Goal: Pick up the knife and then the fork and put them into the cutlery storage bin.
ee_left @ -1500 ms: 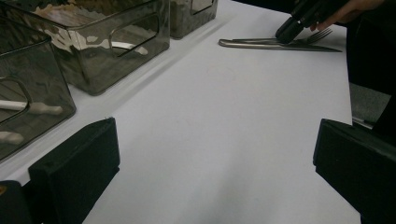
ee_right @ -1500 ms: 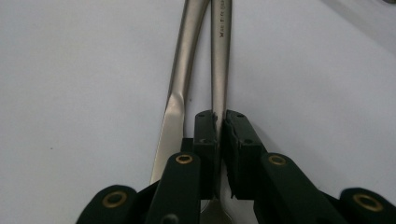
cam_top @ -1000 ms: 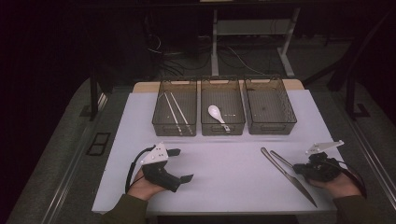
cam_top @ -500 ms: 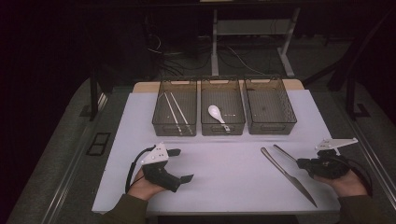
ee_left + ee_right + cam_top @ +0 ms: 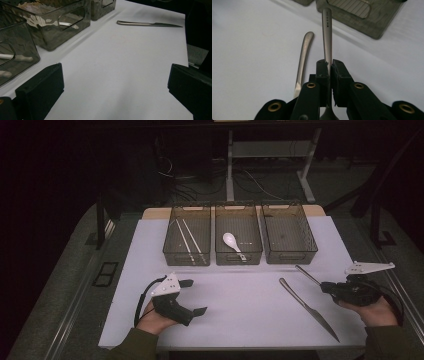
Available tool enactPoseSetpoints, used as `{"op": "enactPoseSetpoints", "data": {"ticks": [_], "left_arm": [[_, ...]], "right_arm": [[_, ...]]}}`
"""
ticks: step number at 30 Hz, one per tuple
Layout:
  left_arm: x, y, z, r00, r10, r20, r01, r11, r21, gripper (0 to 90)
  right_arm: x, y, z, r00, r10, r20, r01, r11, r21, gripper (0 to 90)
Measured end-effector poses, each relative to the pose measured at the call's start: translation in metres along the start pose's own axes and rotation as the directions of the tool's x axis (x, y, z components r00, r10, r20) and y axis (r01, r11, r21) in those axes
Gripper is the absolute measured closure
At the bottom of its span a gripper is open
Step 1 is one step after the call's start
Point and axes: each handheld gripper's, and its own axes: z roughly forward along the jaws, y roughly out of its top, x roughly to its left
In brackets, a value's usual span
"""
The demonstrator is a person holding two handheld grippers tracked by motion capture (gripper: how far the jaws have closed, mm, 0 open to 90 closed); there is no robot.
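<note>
My right gripper (image 5: 325,285) is at the table's right edge, shut on the handle of a slim metal utensil (image 5: 307,274). In the right gripper view the handle (image 5: 327,30) sticks straight out from the closed jaws (image 5: 329,63), lifted off the white mat; its head is hidden beneath them. A metal table knife (image 5: 308,308) lies flat on the mat just left of it, also seen as the knife (image 5: 303,57). My left gripper (image 5: 197,296) rests at the front left, open, nothing between its jaws (image 5: 115,92).
Three dark clear bins stand in a row at the back: the left bin (image 5: 186,261) holds chopsticks (image 5: 188,240), the middle bin (image 5: 239,260) a white spoon (image 5: 231,240), and the right bin (image 5: 290,259) holds nothing. The knife (image 5: 147,24) lies far across the mat.
My right gripper has risen a little and drifted right, lifting the metal utensil off the mat beside the knife. The left gripper has stayed put.
</note>
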Motion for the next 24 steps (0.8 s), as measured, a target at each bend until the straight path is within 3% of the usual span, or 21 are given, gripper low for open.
{"op": "enactPoseSetpoints", "data": {"ticks": [24], "left_arm": [[0.001, 0.0, 0.0, 1.0, 0.0, -0.004, 0.0, 1.0, -0.003, 0.0]], "right_arm": [[-0.008, 0.035, -0.006, 0.9999, 0.006, 0.011, -0.005, 0.996, -0.088, 83.9]]}}
